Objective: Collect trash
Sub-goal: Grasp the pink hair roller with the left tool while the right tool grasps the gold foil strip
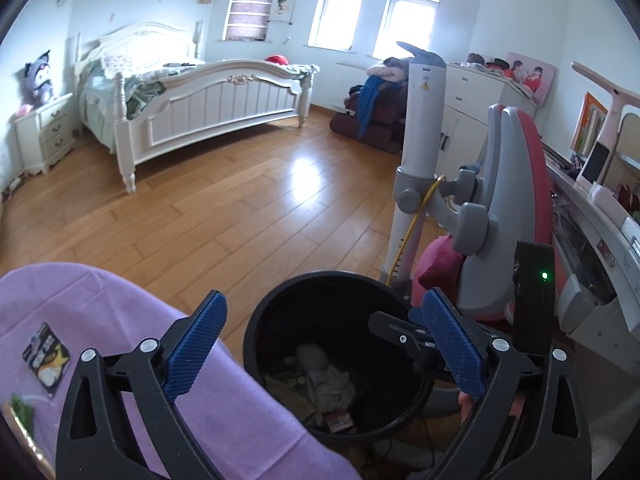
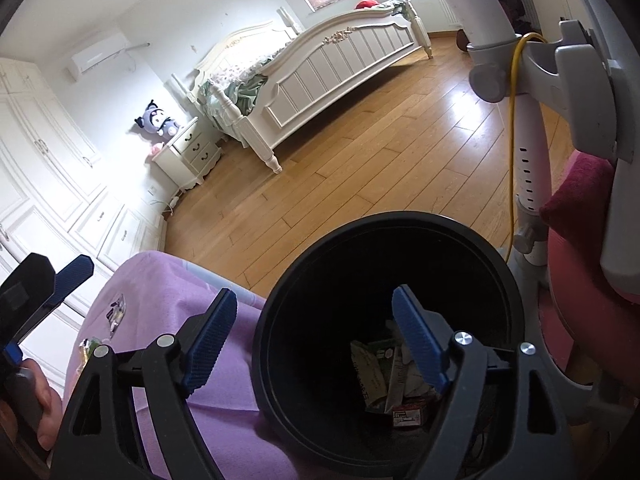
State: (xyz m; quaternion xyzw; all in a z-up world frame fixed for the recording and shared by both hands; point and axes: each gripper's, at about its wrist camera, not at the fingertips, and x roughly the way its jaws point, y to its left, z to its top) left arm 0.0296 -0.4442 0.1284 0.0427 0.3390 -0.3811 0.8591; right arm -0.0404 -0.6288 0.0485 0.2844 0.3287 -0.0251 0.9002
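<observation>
Left wrist view: my left gripper (image 1: 324, 352) hangs released and empty over the black bin (image 1: 256, 332), which stands beside the purple cloth (image 1: 120, 312) so scraps drop straight in. A snack wrapper (image 1: 47, 358) lies on the cloth, uncollected. Right wrist view: my right gripper (image 2: 314, 338), also spread and empty, looks deeper into the bin (image 2: 400, 224), showing cartons and a red packet (image 2: 408, 416) at the bottom.

White bed (image 1: 200, 100) stood on glossy wood floor (image 1: 248, 200); nightstand (image 1: 46, 132) beside it; two bright windows (image 1: 376, 16); white wardrobe (image 2: 44, 168) along wall.
</observation>
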